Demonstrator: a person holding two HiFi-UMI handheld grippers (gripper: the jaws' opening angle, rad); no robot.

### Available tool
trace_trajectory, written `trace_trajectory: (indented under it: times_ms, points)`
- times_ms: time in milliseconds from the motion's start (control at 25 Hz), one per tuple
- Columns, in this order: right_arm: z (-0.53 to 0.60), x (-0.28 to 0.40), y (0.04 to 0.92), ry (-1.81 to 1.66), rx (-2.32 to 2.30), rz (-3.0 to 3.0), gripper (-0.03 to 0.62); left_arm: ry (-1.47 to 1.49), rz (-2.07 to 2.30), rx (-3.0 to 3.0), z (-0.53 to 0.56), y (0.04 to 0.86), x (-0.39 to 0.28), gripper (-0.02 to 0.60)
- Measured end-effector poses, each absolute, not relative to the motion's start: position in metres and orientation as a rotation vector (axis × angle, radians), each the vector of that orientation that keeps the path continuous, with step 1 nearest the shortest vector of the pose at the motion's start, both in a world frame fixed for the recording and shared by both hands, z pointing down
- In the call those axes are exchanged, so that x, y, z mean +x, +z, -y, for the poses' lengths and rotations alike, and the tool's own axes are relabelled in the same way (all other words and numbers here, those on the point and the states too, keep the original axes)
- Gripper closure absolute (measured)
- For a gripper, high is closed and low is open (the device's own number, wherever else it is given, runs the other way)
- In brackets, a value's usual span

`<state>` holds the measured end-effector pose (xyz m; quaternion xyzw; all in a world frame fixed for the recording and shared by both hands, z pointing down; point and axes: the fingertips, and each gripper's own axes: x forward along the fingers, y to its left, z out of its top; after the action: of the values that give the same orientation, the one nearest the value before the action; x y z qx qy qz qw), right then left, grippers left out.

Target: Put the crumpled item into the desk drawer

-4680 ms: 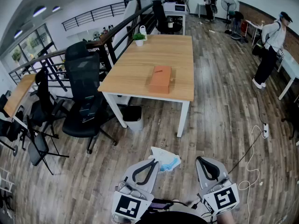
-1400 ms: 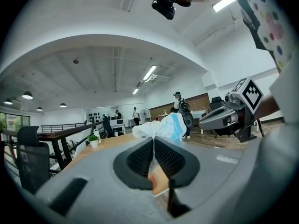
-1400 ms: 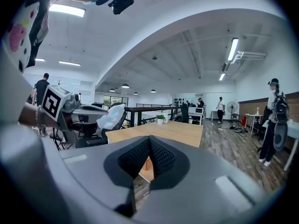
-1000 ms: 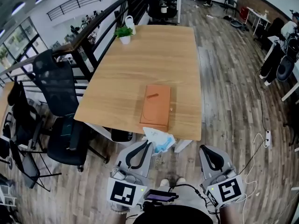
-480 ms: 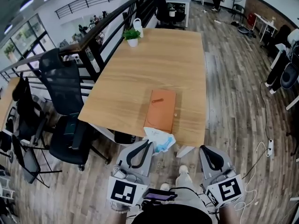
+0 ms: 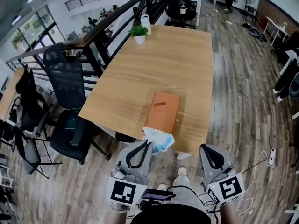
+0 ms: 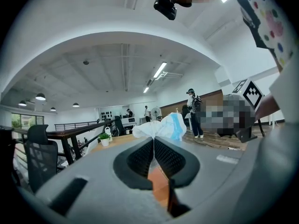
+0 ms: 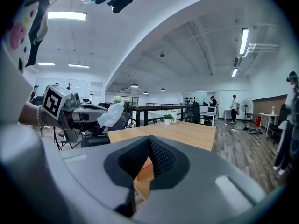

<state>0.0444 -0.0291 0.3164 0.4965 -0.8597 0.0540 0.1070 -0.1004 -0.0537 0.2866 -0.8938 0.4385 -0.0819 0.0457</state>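
The crumpled item [image 6: 159, 139], a white and pale blue wad, sticks out from the tips of my left gripper [image 6: 148, 144], which is shut on it. In the left gripper view the crumpled item [image 7: 161, 127] bulges above the closed left gripper [image 7: 153, 140]. It hangs just short of the wooden desk's [image 6: 140, 73] near edge. An orange box [image 6: 162, 110] with a small handle lies on that desk right beyond the wad. My right gripper [image 6: 204, 149] is shut and holds nothing; the right gripper [image 8: 149, 138] points at the desk, with the crumpled item [image 8: 111, 115] to its left.
A small potted plant [image 6: 139, 33] and a white can [image 6: 145, 21] stand at the desk's far end. Black office chairs [image 6: 70, 97] crowd its left side beside a black railing [image 6: 107, 20]. A white cable and power strip [image 6: 271, 155] lie on the plank floor at right.
The desk and orange box have drawn closer and shifted slightly right in the head view. Both grippers came forward with it, the left still shut on the wad.
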Motion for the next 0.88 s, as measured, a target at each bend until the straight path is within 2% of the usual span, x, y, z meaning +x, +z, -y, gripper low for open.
trace_trajectory:
  times_ms: [880]
  points:
    - [0.143,0.057,0.383,0.142,1.021,2.627,0.588,-0.385,-1.639,-2.608,0.135,0.335,-0.077,0.571]
